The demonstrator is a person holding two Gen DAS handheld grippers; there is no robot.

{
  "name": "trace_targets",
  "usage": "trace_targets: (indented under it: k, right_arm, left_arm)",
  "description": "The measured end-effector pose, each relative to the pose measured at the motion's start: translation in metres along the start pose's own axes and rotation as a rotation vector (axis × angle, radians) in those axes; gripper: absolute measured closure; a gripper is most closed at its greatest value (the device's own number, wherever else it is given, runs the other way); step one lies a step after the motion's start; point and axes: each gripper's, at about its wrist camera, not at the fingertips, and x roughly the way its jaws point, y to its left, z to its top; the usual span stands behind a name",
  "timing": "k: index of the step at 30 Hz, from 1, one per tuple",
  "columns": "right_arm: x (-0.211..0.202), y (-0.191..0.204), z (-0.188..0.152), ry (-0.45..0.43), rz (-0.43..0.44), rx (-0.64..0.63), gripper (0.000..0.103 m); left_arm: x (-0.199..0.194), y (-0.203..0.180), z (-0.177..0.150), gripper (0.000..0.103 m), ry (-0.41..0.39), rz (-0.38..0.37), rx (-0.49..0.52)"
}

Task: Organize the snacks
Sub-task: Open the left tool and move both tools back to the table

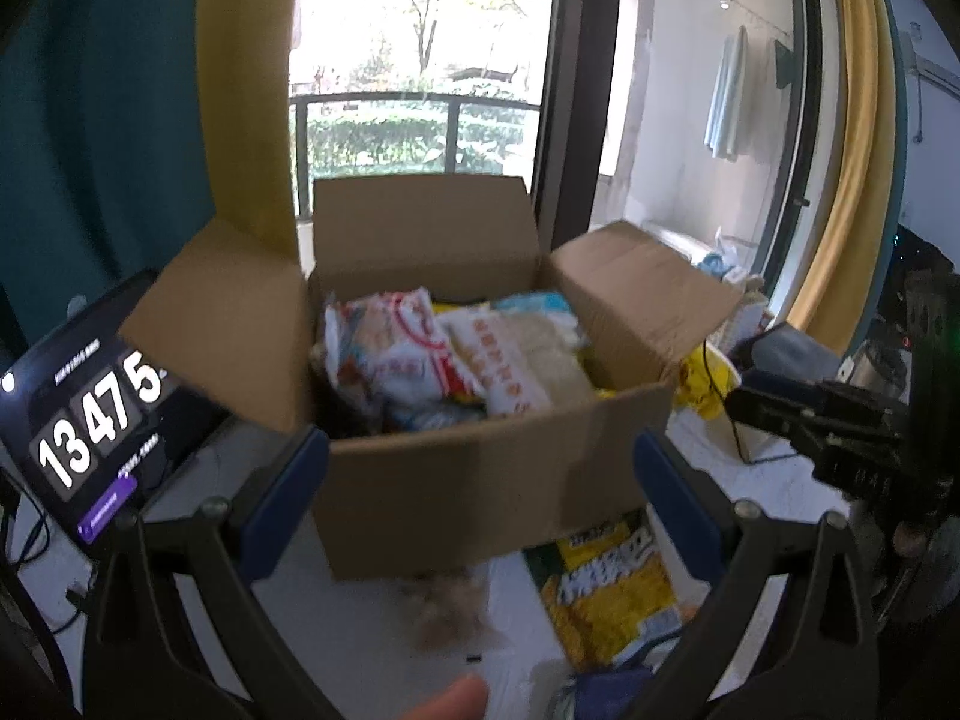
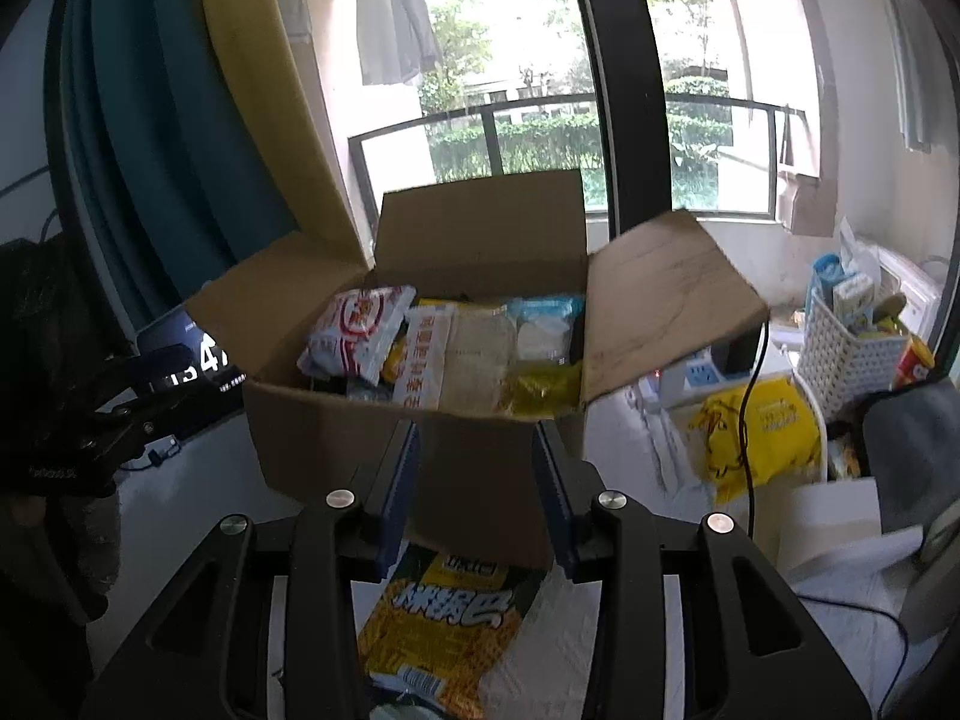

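One open cardboard box (image 1: 480,480) sits on the table, at least four snack packets (image 1: 408,354) inside. One yellow snack bag (image 2: 444,618) lies flat at 6 o'clock of the box. Left gripper (image 1: 480,474) — jaws wide apart, empty. Right gripper (image 2: 477,498) — jaws partly apart, clamping nothing. One clock screen (image 1: 90,420) at 9 o'clock.

White table (image 2: 600,648): open cardboard box (image 2: 336,444) w/ snacks, yellow snack bag (image 2: 444,618) in front, tablet clock (image 1: 90,420) left.
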Motion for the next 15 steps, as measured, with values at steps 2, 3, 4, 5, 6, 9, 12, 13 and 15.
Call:
trace_targets:
  k: [2,3,4,5,6,9,12,13,15]
  right_arm:
    - [0.002,-0.001,-0.006,0.015,-0.002,0.007,0.061]
    - [0.003,-0.001,-0.01,0.021,-0.001,0.01,0.061]
    - [0.004,-0.002,-0.013,0.027,-0.001,0.013,0.061]
    - [0.005,-0.002,-0.016,0.036,0.0,0.016,0.061]
    - [0.007,-0.002,-0.019,0.042,0.001,0.018,0.06]
    - [0.014,-0.002,-0.028,0.069,0.003,0.025,0.059]
    - [0.023,-0.004,-0.037,0.097,0.004,0.036,0.056]
    - [0.026,-0.006,-0.04,0.106,0.006,0.04,0.056]
    - [0.032,-0.007,-0.046,0.126,0.006,0.049,0.054]
  left_arm:
    - [0.001,0.003,-0.009,0.001,0.017,0.003,-0.006]
    - [0.002,0.005,-0.013,0.001,0.024,0.001,-0.01]
    - [0.004,0.006,-0.018,0.001,0.035,-0.001,-0.016]
    - [0.005,0.007,-0.023,0.001,0.044,-0.005,-0.021]
    - [0.007,0.008,-0.027,0.001,0.052,-0.008,-0.024]
    - [0.014,0.01,-0.041,0.001,0.085,-0.013,-0.03]
    - [0.024,0.011,-0.054,0.001,0.126,-0.011,-0.035]
    - [0.028,0.012,-0.058,0.001,0.141,-0.011,-0.037]
    - [0.036,0.013,-0.067,0.001,0.17,-0.01,-0.042]
